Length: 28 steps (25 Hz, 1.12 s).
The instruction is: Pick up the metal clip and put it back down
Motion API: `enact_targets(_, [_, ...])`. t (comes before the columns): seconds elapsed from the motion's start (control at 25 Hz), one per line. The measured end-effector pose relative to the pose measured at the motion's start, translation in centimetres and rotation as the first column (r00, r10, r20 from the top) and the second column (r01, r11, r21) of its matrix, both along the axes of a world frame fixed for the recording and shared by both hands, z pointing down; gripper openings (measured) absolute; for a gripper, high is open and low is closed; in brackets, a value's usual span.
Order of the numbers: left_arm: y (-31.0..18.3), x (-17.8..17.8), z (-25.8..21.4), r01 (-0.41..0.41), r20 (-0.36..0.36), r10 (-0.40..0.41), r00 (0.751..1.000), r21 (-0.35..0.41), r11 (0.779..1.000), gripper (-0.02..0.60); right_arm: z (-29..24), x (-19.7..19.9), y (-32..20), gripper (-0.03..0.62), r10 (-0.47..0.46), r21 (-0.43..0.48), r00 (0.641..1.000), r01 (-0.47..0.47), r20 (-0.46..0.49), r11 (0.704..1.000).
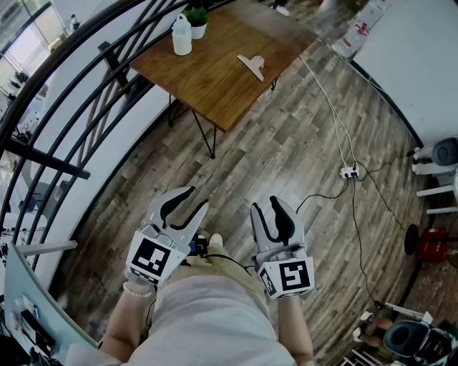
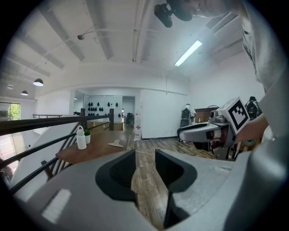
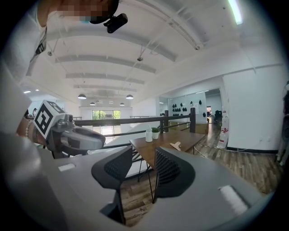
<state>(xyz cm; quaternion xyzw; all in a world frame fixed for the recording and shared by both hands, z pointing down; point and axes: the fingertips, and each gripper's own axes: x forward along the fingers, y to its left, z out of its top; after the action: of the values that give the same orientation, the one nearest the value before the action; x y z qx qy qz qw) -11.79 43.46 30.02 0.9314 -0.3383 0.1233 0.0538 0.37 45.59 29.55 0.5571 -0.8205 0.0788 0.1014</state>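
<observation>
The metal clip (image 1: 252, 66) lies flat on the brown wooden table (image 1: 215, 78), far ahead of both grippers. The left gripper view shows the clip (image 2: 116, 143) small on the table top, and in the right gripper view the clip (image 3: 175, 145) lies beyond the jaws. My left gripper (image 1: 195, 199) is held over the wooden floor near my body, open, with nothing between its jaws. My right gripper (image 1: 266, 206) hangs beside it, also open and empty. In their own views the left gripper (image 2: 145, 155) and the right gripper (image 3: 143, 155) each show a gap with only floor behind it.
A white bottle (image 1: 182, 36) and a small potted plant (image 1: 196, 21) stand at the table's far left corner. A black railing (image 1: 86, 93) runs along the left. A power strip (image 1: 349, 171) with trailing cables lies on the floor at right, near stools and gear.
</observation>
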Motion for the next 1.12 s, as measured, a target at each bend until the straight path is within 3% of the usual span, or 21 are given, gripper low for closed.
enact_targets(0.44, [0.3,0.7,0.2,0.061,0.002,-0.061,0.998,0.002,0.998,0.127,0.2,1.7,-0.2,0.166,-0.043,0.007,0.999,0.043,0.011,0.999])
enact_targets(0.8, [0.0,2.0,-0.6,0.064,0.011,-0.065,0.998,0.064,0.996,0.123,0.1,2.9,-0.7,0.166,-0.058,0.029,0.998,0.057,0.018,0.998])
enact_targets(1.12, [-1.7,3.0,-0.2,0.061,-0.011,-0.06,0.998,0.052,0.997,0.12,0.3,4.2,-2.0,0.178,-0.038,0.028,0.999,0.038,0.005,0.999])
